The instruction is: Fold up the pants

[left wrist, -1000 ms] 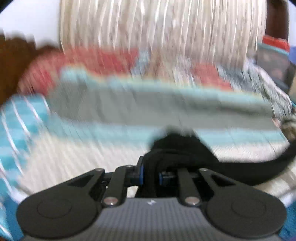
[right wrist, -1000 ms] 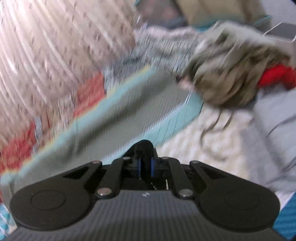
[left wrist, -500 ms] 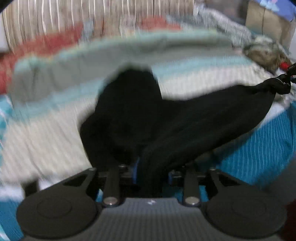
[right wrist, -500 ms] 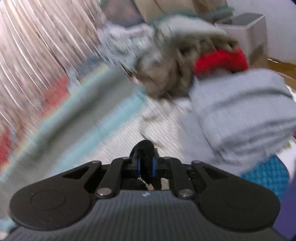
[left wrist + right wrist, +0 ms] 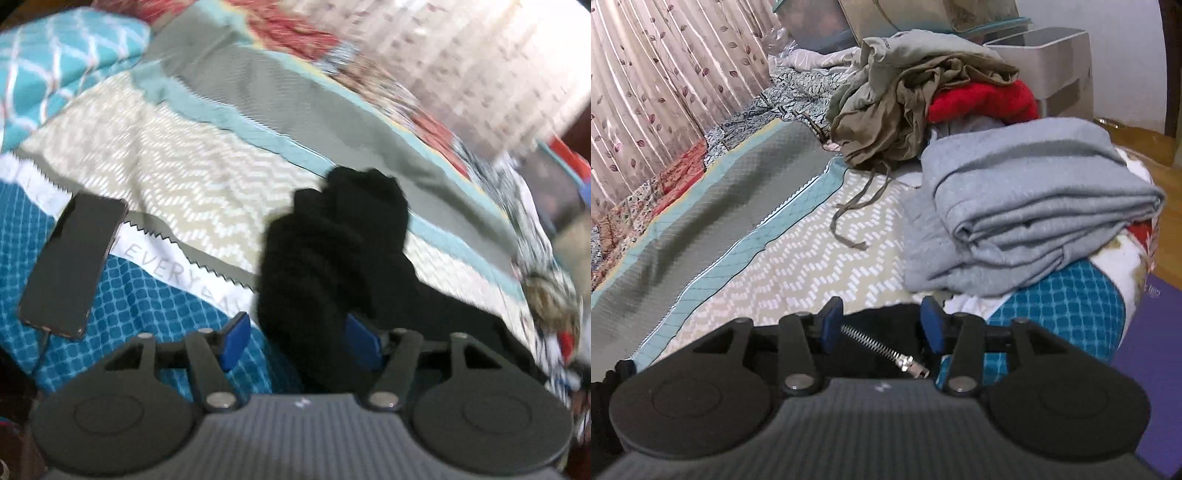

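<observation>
The black pants [image 5: 332, 240] lie bunched in a heap on the patterned bedspread [image 5: 192, 184], trailing off to the right. My left gripper [image 5: 299, 343] is low over the near end of the heap. Its jaws are opening, the cloth lies between the blue pads [image 5: 234, 338], and the left pad stands clear of it. In the right wrist view my right gripper [image 5: 882, 325] is also opening. A fold of black pants [image 5: 882, 314] lies under and between its pads without being pinched.
A dark phone [image 5: 74, 262] lies on the blue part of the bedspread at left. A folded grey garment [image 5: 1027, 206] sits at right, with an olive pile [image 5: 905, 110] and a red garment [image 5: 982, 99] behind it. The bed edge and a purple mat [image 5: 1152, 332] are far right.
Both grippers were shut on the black pants and held them up. They have come down to the bed, the left one has rolled, and both pairs of jaws have parted from the cloth.
</observation>
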Motion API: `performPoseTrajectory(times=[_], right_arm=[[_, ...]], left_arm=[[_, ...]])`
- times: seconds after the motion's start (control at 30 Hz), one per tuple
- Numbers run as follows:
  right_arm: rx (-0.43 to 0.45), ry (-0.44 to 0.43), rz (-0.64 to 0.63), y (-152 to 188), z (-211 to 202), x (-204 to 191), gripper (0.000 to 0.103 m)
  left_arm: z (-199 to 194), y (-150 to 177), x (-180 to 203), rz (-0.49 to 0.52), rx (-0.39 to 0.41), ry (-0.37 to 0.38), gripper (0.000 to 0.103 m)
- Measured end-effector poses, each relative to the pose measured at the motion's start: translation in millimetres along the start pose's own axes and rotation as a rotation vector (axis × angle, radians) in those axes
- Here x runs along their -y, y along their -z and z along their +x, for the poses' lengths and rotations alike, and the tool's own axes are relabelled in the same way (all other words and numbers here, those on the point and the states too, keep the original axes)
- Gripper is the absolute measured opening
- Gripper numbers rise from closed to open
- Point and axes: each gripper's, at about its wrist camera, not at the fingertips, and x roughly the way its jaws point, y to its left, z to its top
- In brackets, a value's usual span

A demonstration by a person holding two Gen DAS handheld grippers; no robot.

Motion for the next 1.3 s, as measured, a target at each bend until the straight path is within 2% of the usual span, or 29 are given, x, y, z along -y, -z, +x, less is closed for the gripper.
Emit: performPoseTrajectory(times=[0.03, 0.07, 0.13, 0.17, 0.2, 0.23, 0.27, 0.3, 0.37, 0.43, 0.5, 0.57, 0.6, 0.63, 0.67, 0.7, 0.73, 0.77, 0.8, 0.9, 1.0, 1.07, 1.1, 1.13, 1.2, 1.27, 1.3], right_arm=[[-0.009, -0.002, 0.006, 1.9, 0.2, 0.3, 0.051], [-0.027, -0.009, 0.02, 4.4, -0.5, 1.1, 0.053], [-0.069, -0.029, 0.048, 9.8, 3.1, 3.1, 0.06], [-0.09, -0.03, 0.059, 13.2, 6.6, 3.4, 0.062], [-0.106, -0.022, 0.06, 17.0, 9.4, 1.9, 0.062], [-0.12, -0.016, 0.055, 19.9, 13.3, 0.2, 0.062], [-0.136, -0.01, 0.05, 24.0, 18.1, -2.7, 0.062], [-0.146, -0.003, 0.046, 27.3, 21.0, -5.6, 0.062], [-0.155, 0.02, 0.029, 30.6, 26.1, -12.8, 0.064], [-0.135, 0.029, 0.007, 30.7, 27.4, -18.1, 0.065], [-0.128, 0.046, -0.023, 28.8, 31.2, -22.8, 0.065], [-0.129, 0.055, -0.021, 28.7, 35.9, -24.0, 0.065], [-0.128, 0.055, -0.011, 28.3, 37.2, -23.5, 0.065], [-0.125, 0.057, -0.002, 28.7, 37.6, -22.9, 0.065], [-0.122, 0.062, 0.002, 29.6, 37.8, -22.8, 0.065], [-0.122, 0.066, 0.004, 30.2, 37.6, -22.7, 0.065], [-0.123, 0.069, 0.004, 30.8, 37.6, -22.7, 0.065], [-0.123, 0.071, 0.001, 31.0, 36.9, -22.9, 0.065], [-0.122, 0.071, -0.003, 31.0, 35.7, -23.3, 0.065], [-0.12, 0.073, -0.007, 30.9, 31.4, -24.3, 0.064], [-0.116, 0.069, -0.017, 32.5, 23.7, -27.1, 0.064], [-0.1, 0.059, -0.042, 36.2, 14.1, -32.1, 0.064], [-0.088, 0.047, -0.05, 38.8, 7.6, -34.8, 0.064], [-0.074, 0.021, -0.059, 42.8, -0.3, -38.3, 0.065], [-0.056, -0.103, -0.143, 53.3, -20.0, -56.3, 0.065], [-0.05, -0.213, -0.312, 69.5, -36.5, -87.3, 0.065], [-0.061, -0.266, -0.404, 79.6, -42.8, -104.8, 0.065]], left_arm=[[9.5, -2.4, -3.3, -0.031, -0.003, -0.003, 0.069], [20.3, -4.7, -5.3, -0.067, -0.015, 0.004, 0.082], [41.2, -6.2, -5.5, -0.121, -0.047, 0.041, 0.084], [51.5, -3.7, -9.6, -0.121, -0.064, 0.059, 0.079], [55.9, -1.2, -6.5, -0.104, -0.081, 0.073, 0.057], [63.0, 1.4, 2.3, -0.068, -0.106, 0.085, 0.042], [69.8, 7.0, 8.6, -0.029, -0.124, 0.071, 0.013], [69.3, 9.9, 15.6, 0.01, -0.128, 0.058, 0.011], [47.4, 9.9, 25.4, 0.073, -0.077, 0.07, 0.011], [8.3, -4.1, 25.9, 0.078, 0.019, 0.112, 0.01], [-26.4, -23.3, 25.6, 0.091, 0.113, 0.119, 0.009], [-51.4, -44.1, 29.5, 0.121, 0.201, 0.062, 0.008], [-60.4, -51.2, 34.2, 0.146, 0.257, -0.008, 0.003], [-66.7, -56.3, 40.8, 0.187, 0.31, -0.096, 0.003], [-68.6, -61.2, 46.8, 0.219, 0.338, -0.174, 0.009], [-67.3, -65.2, 48.5, 0.226, 0.343, -0.203, 0.03], [-64.1, -67.7, 46.1, 0.213, 0.335, -0.191, 0.043], [-58.6, -67.8, 43.1, 0.198, 0.325, -0.174, 0.05], [-49.5, -66.8, 38.5, 0.183, 0.295, -0.164, 0.045], [-20.6, -52.9, 24.7, 0.146, 0.183, -0.161, 0.045], [1.0, -28.2, 6.9, 0.1, 0.104, -0.148, 0.05], [13.7, -13.8, -8.5, 0.053, 0.052, -0.101, 0.053], [18.9, -7.5, -14.5, 0.02, 0.033, -0.082, 0.059], [23.9, -1.3, -21.4, -0.018, 0.017, -0.064, 0.062], [32.2, 8.7, -34.7, -0.093, -0.025, -0.01, 0.064], [42.7, 11.8, -38.9, -0.13, -0.054, 0.019, 0.064], [46.1, 10.2, -39.1, -0.133, -0.051, 0.009, 0.065]])
